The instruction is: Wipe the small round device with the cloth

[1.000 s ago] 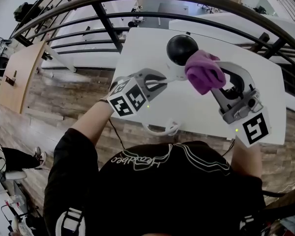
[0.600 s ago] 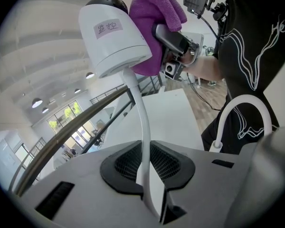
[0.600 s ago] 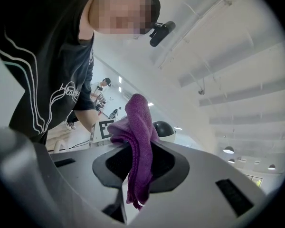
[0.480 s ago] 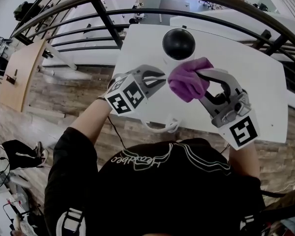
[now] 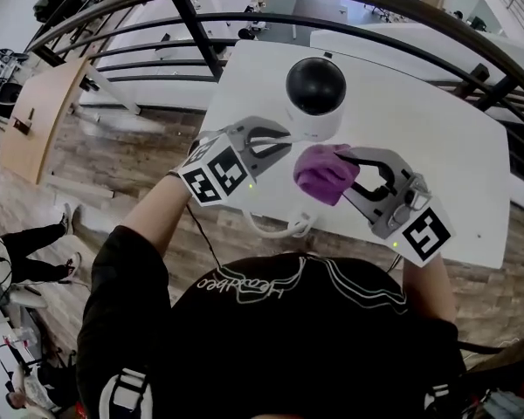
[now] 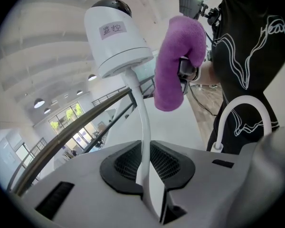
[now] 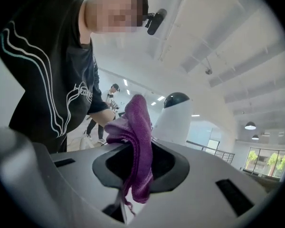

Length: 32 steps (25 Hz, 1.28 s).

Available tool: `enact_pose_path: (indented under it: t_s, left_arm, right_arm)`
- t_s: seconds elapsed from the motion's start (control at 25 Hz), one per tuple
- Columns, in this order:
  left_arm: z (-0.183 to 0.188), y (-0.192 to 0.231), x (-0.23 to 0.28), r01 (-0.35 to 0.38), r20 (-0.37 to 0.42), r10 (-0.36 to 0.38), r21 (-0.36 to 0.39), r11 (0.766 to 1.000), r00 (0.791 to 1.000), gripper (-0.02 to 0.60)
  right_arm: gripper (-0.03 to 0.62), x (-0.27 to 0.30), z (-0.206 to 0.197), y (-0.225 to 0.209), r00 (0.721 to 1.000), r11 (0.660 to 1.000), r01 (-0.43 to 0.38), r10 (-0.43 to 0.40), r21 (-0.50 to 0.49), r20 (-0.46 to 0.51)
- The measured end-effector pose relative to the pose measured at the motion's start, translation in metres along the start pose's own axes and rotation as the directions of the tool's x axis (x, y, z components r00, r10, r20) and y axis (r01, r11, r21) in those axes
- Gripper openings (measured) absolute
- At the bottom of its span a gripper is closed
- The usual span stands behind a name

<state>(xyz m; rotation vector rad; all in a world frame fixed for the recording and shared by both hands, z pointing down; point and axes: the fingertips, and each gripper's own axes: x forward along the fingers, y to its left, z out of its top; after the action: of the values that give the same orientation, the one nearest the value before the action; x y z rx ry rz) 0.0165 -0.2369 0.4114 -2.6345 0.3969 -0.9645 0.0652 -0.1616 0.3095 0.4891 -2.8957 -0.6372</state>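
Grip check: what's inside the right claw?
Purple cloth, clamped between the jaws and bunched over their tips. Its folds cover the pads, so grip depth is not visible.

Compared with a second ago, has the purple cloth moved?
Yes: the purple cloth slid off the black-domed white round device toward the near edge of the white table.

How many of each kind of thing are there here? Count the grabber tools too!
round device: 1
purple cloth: 1
white cable: 1
grippers, the left gripper and the right gripper: 2
Total: 5
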Motion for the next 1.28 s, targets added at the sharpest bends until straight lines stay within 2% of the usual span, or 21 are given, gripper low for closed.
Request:
enact_pose_path:
  t_s: [0.2,0.4,0.6,0.8,0.88,1.0,1.16,1.28]
  left_arm:
    - [-0.003,0.0,-0.001,0.015,-0.006,-0.015,-0.002,1.0,1.0,0.057]
    - [-0.002,0.001,-0.002,0.037,-0.003,-0.037,-0.005,0.999,0.999,0.058]
    - [-0.001,0.0,-0.003,0.089,0.045,-0.09,0.011,0.996,0.995,0.057]
    - [-0.001,-0.002,-0.004,0.167,0.139,-0.166,0.004,0.986,0.976,0.057]
    - [-0.001,-0.001,-0.005,0.206,0.182,-0.205,0.01,0.978,0.962,0.057]
    - [-0.004,0.002,-0.008,0.267,0.225,-0.265,0.024,0.963,0.937,0.057]
    - [-0.002,0.001,-0.011,0.344,0.268,-0.344,0.048,0.938,0.9,0.058]
    - [-0.004,0.001,-0.013,0.367,0.288,-0.362,0.036,0.929,0.887,0.058]
  right_arm:
    - [0.066,-0.009,-0.017,0.006,0.998,0.996,-0.057,0.057,0.071,0.001]
    - [0.067,-0.021,-0.015,0.001,0.999,0.994,-0.046,0.043,0.103,0.03]
    - [0.066,-0.022,0.001,-0.002,0.998,0.997,0.046,-0.048,0.061,0.038]
    - [0.067,-0.011,0.013,0.004,0.986,0.985,0.169,-0.168,0.03,-0.017]
    - [0.066,-0.006,0.02,0.004,0.968,0.968,0.251,-0.251,0.021,-0.026]
    - [0.066,0.006,0.033,0.006,0.924,0.925,0.379,-0.379,-0.005,-0.045]
    - [0.067,0.019,0.053,0.014,0.838,0.844,0.527,-0.536,-0.104,-0.104]
    - [0.066,0.027,0.067,0.019,0.772,0.782,0.593,-0.62,-0.194,-0.14]
